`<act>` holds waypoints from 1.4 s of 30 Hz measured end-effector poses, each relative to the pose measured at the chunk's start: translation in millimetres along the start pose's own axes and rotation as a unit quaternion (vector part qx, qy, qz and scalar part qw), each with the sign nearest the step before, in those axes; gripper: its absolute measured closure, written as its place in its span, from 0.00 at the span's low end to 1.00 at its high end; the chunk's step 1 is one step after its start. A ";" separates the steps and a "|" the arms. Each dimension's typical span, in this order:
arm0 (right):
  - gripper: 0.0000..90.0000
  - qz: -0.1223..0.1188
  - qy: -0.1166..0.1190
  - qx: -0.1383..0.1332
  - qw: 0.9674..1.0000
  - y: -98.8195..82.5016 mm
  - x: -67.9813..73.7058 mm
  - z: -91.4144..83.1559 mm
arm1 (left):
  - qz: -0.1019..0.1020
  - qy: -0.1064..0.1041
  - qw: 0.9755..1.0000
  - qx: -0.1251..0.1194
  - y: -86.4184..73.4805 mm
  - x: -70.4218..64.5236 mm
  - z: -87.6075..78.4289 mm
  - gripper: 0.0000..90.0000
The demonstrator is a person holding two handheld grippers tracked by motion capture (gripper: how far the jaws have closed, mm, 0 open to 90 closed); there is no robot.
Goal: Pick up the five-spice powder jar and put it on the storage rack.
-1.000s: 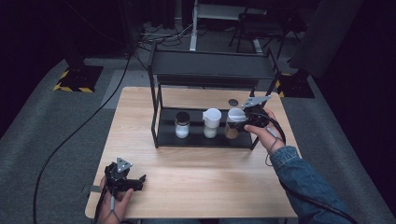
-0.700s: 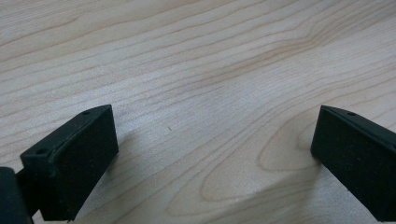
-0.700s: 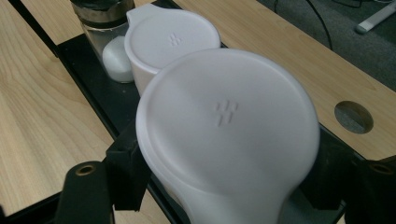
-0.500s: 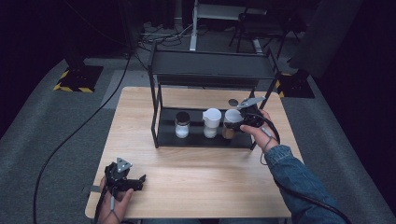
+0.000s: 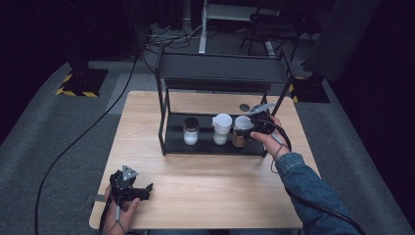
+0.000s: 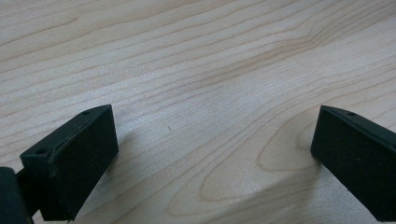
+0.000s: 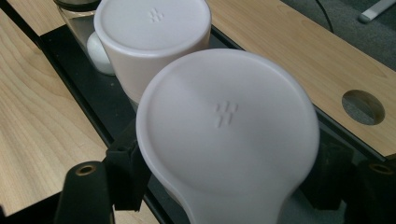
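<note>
Surface (image 5: 205, 191): light wood, carrying a black two-level rack (image 5: 220, 73) toward its far side.
Rack shelf: three jars in a row on the lower level — dark-lidded jar (image 5: 190, 131) leftmost, white-lidded jar (image 5: 221, 128) in the middle, brown-filled jar (image 5: 240, 132) rightmost.
Right tool (image 5: 254, 128): reaches in from the rack's right end; its jaws stand either side of the brown-filled jar's white lid (image 7: 226, 126), seemingly touching, though whether they clamp cannot be told.
Key relation: the jar stands upright, directly between the jaws; the middle jar sits just beyond, nearly touching.
Right hand: forearm angled in from lower right, wrist level.
Left tool (image 5: 128, 188): jaws wide apart, empty, low over bare wood near the front-left corner, well apart from the rack.
</note>
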State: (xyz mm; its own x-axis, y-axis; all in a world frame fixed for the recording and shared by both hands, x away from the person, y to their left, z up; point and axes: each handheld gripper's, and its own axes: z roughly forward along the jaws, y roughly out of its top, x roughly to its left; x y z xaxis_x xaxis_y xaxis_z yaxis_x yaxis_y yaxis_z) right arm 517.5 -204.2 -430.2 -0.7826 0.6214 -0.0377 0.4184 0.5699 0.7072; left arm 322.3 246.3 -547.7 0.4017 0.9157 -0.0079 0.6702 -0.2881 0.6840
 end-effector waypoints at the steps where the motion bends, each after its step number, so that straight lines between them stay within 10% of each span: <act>1: 0.34 0.000 0.001 0.000 1.000 -0.4 0.2 0.4 | 0.000 0.000 1.000 0.000 0.0 0.0 0.0 0.00; 42: 0.22 0.027 0.000 -0.013 1.000 -1.7 -3.6 -1.9 | 0.000 0.000 1.000 0.000 0.0 0.0 0.0 0.00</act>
State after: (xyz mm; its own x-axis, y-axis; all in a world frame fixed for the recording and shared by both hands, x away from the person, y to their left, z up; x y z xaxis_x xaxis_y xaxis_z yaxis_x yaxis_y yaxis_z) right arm 518.7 -208.4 -429.9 -0.7587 0.6514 0.0012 0.4487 0.5213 0.7259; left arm 322.3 246.3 -547.7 0.4015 0.9158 -0.0082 0.6704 -0.2878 0.6839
